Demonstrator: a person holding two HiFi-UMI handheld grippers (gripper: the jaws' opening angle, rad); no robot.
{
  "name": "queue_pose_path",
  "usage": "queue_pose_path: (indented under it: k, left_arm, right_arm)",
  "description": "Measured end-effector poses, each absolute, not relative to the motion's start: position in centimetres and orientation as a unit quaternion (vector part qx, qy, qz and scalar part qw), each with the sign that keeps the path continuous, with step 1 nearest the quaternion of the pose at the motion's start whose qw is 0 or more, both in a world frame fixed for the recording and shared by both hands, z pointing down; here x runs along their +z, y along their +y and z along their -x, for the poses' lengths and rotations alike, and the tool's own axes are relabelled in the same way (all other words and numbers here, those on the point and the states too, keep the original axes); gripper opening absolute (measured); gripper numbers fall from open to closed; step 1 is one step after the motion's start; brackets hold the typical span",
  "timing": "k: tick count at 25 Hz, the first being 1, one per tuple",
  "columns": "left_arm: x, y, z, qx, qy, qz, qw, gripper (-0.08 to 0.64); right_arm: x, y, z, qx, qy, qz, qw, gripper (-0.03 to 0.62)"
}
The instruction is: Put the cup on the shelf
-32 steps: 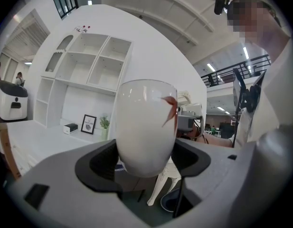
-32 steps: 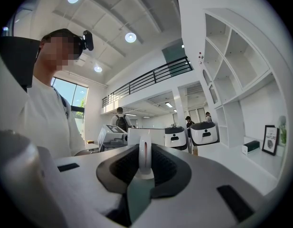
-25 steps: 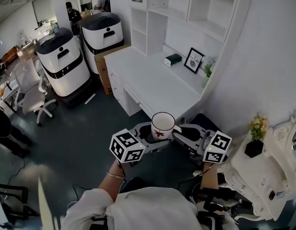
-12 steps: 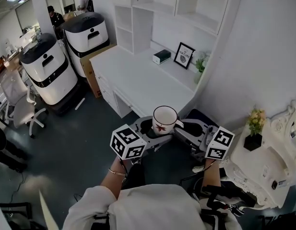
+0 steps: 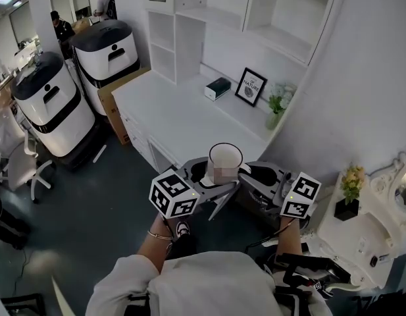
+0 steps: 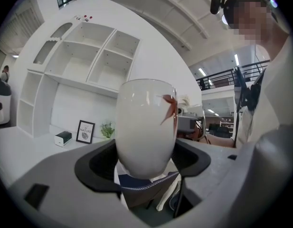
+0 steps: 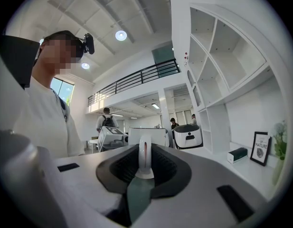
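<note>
A white cup (image 5: 225, 163) with a small red mark is held upright in the air in front of me, between both grippers. My left gripper (image 5: 204, 176) is shut on the cup's rounded body (image 6: 146, 127), which sits between its dark pads (image 6: 96, 167). From the other side my right gripper (image 5: 250, 176) is shut on the cup's thin white handle (image 7: 145, 159). The white shelf unit (image 5: 209, 12) with open compartments stands over a white desk (image 5: 176, 110), ahead of and beyond the cup.
On the desk stand a framed picture (image 5: 251, 86), a small dark box (image 5: 217, 88) and a potted plant (image 5: 276, 107). Two large white-and-black machines (image 5: 48, 97) stand at the left, with people behind them. A white cabinet with a flower pot (image 5: 351, 196) is at the right.
The desk and shelf have shifted in the head view, now more central. The cup stays gripped between both grippers in the same pose.
</note>
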State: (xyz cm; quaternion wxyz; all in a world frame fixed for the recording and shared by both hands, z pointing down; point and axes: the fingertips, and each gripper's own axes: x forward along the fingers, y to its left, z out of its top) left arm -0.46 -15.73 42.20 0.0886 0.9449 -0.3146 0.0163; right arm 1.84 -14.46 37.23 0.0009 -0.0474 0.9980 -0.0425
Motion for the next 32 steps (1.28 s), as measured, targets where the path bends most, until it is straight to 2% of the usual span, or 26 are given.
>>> queue_pose_path:
  k: [19,25,32]
  left_arm:
    - [40.9,-30.4,9.4,0.034,-0.280,-0.955,0.090,0.344]
    - [41.9,-33.7,10.3,0.033,-0.249,-0.962,0.103,0.344]
    - [43.5,-36.2,8.0,0.042,-0.207,-0.969,0.131,0.344]
  right_arm:
    - [36.1,-29.0,7.1,-0.054,0.994,0.090,0.021,0.074]
    - [36.9,-32.2,8.1,-0.064,0.990,0.126,0.017,0.074]
    - [38.3,-34.7,6.1,-0.081,0.983,0.167,-0.004,0.074]
